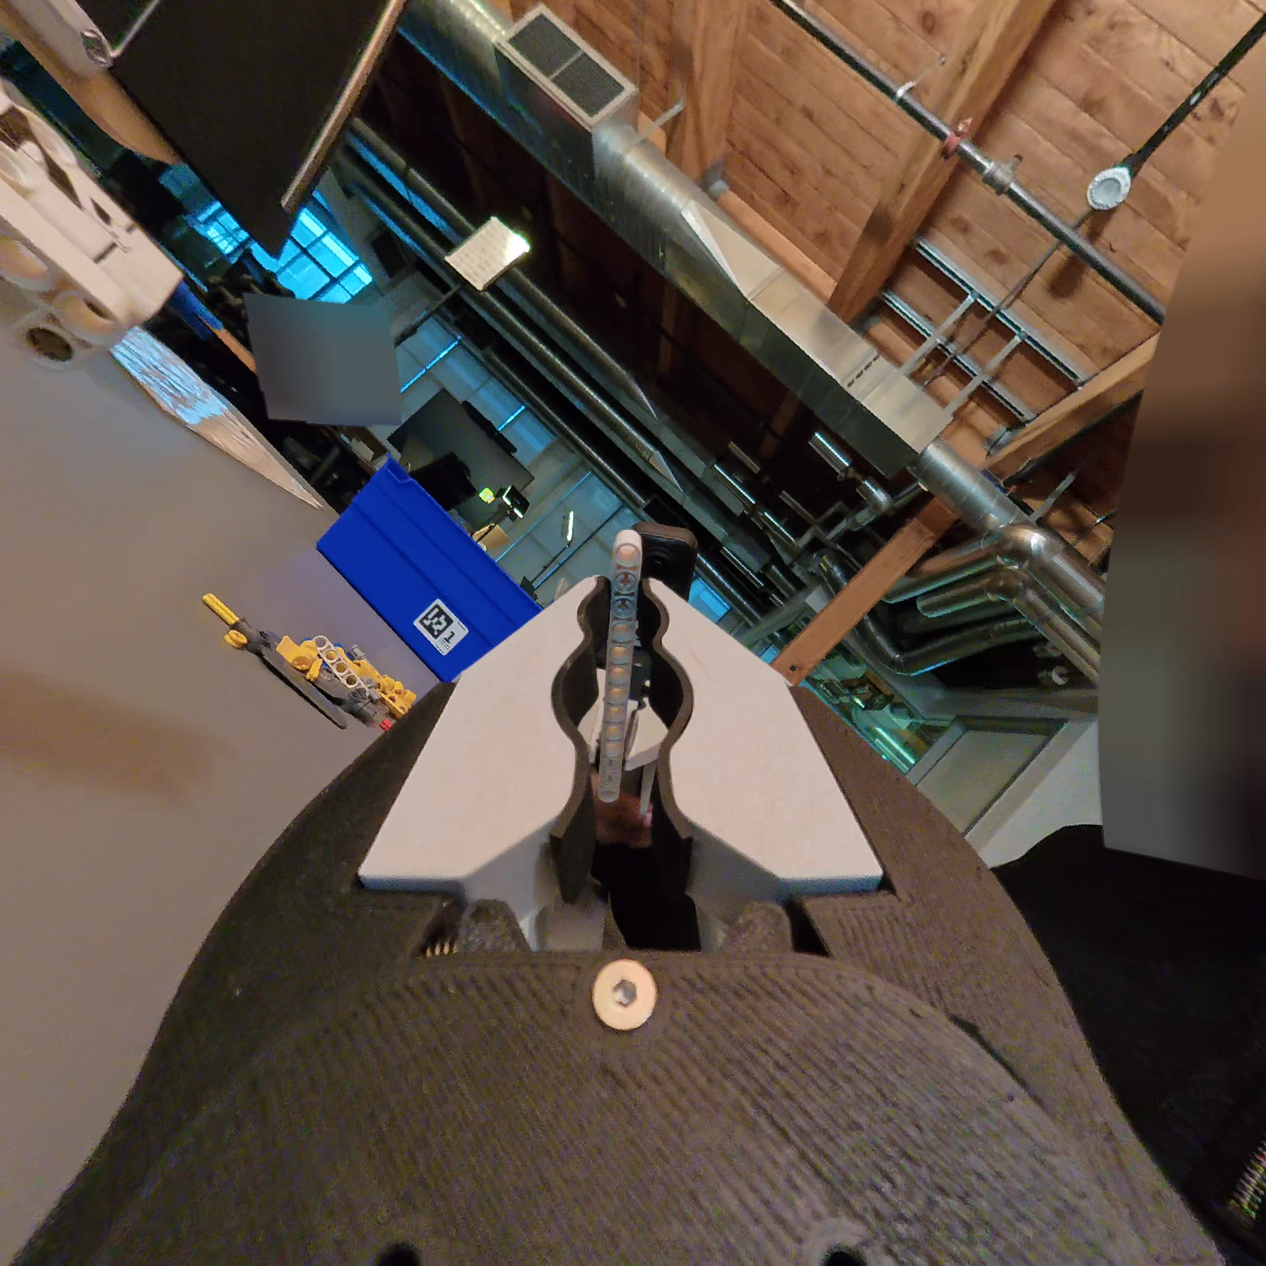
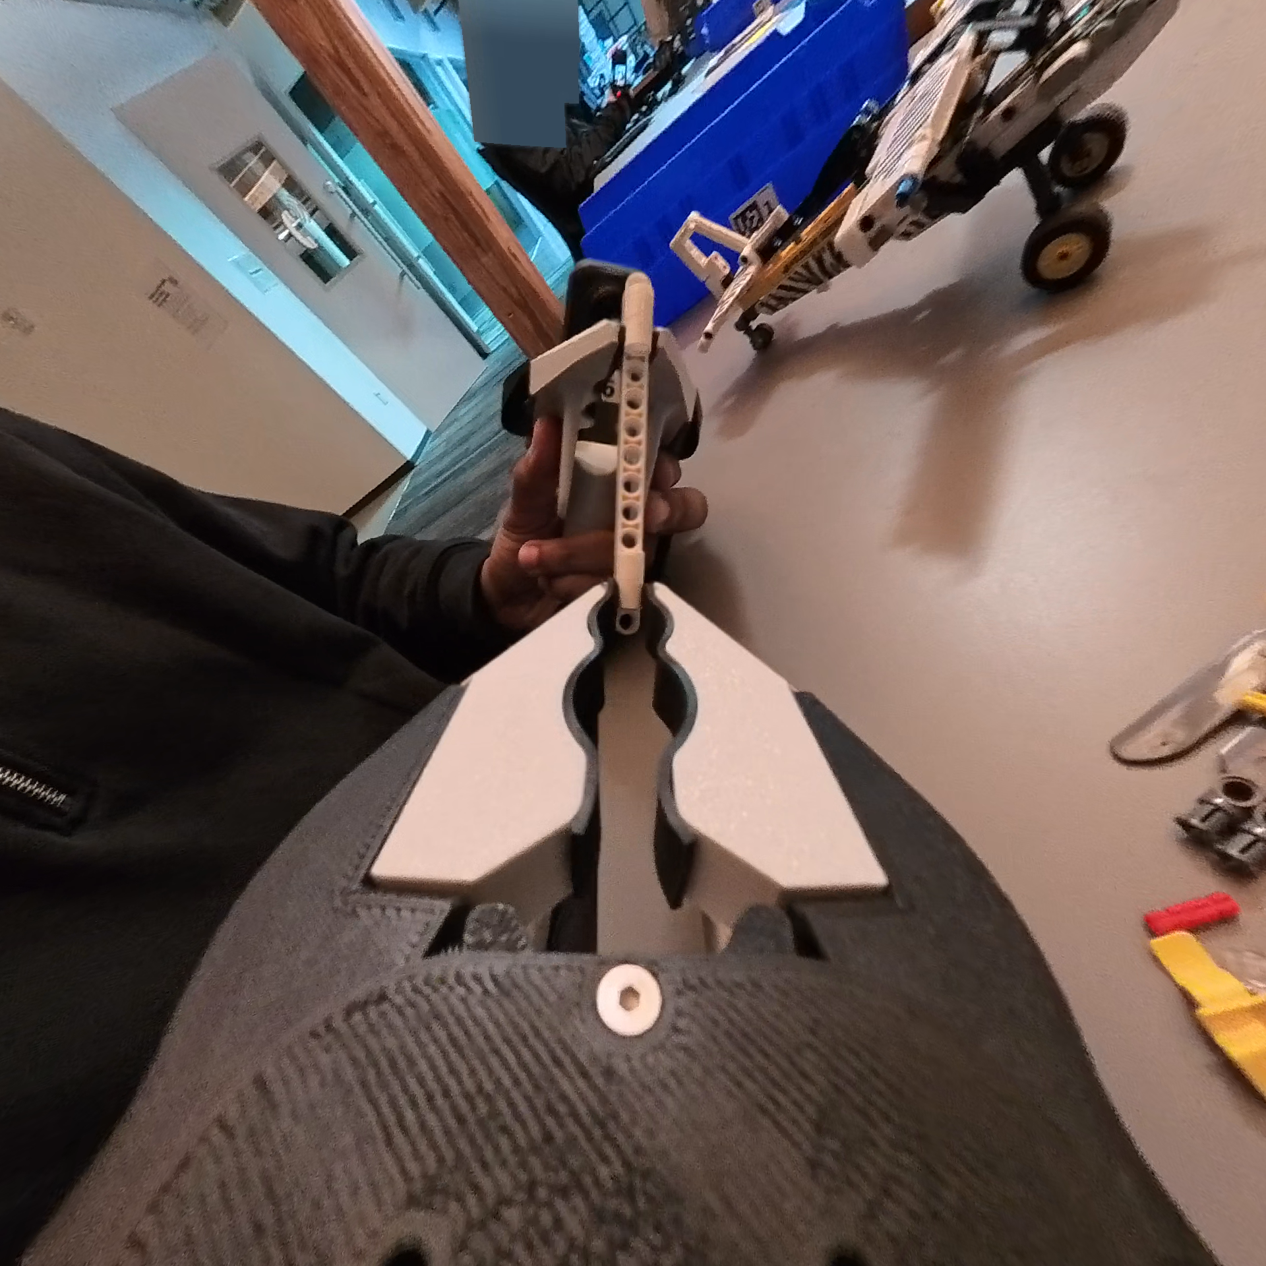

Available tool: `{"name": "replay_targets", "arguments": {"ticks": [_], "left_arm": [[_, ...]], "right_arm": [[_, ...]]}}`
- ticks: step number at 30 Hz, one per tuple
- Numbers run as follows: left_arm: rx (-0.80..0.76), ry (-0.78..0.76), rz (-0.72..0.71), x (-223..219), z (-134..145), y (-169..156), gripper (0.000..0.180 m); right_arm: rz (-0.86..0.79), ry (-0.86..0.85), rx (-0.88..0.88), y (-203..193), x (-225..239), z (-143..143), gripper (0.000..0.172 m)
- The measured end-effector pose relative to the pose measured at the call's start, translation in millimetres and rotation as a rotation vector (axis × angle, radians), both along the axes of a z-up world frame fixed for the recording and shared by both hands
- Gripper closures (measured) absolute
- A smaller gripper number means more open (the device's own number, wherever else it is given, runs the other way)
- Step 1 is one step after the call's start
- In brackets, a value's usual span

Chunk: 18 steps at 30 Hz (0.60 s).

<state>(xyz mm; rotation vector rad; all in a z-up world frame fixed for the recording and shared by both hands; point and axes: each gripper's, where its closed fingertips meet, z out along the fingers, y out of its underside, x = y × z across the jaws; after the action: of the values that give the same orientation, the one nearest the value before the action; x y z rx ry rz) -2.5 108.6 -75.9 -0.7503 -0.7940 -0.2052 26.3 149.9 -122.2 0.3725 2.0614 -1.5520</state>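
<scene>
My left gripper (image 1: 623,586) is shut on a long white beam with holes (image 1: 620,658). The beam lies along the jaws and sticks out a little past the fingertips. In the right wrist view the same beam (image 2: 634,466) runs from the left gripper (image 2: 610,370), held by a hand (image 2: 541,555), down to my right gripper (image 2: 627,606). The right gripper is shut on the beam's near end, which sits between its fingertips. Both grippers hold the beam in the air above the grey table (image 2: 959,548).
A blue bin (image 1: 425,582) stands on the table and also shows in the right wrist view (image 2: 719,171). A yellow and grey brick assembly (image 1: 329,668) lies beside it. A wheeled brick model (image 2: 959,157) stands at the far right. Loose parts (image 2: 1226,829), a red pin (image 2: 1192,911) and a yellow piece (image 2: 1219,1007) lie at the right edge. The left gripper's tips are roughly 7 cm from the right gripper's. The red pin (image 2: 1192,911) sits 15 cm or so from the ends of my right fingers.
</scene>
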Motion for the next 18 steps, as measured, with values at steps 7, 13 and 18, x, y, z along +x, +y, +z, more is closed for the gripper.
{"name": "replay_targets", "arguments": {"ticks": [7,13,18], "left_arm": [[-0.031,-0.001,-0.030,1.0,-1.5,6.5,0.161],[-0.127,-0.011,0.017,-2.8,-7.7,14.3,0.177],[-0.146,-0.036,-0.013,-4.7,-11.4,19.1,0.177]], "right_arm": [[-0.153,-0.095,-0.201,-18.2,-20.7,24.8,0.168],[-0.220,-0.130,-0.263,-38.2,-16.7,22.6,0.167],[-0.227,-0.138,-0.274,-33.0,-19.5,20.5,0.167]]}}
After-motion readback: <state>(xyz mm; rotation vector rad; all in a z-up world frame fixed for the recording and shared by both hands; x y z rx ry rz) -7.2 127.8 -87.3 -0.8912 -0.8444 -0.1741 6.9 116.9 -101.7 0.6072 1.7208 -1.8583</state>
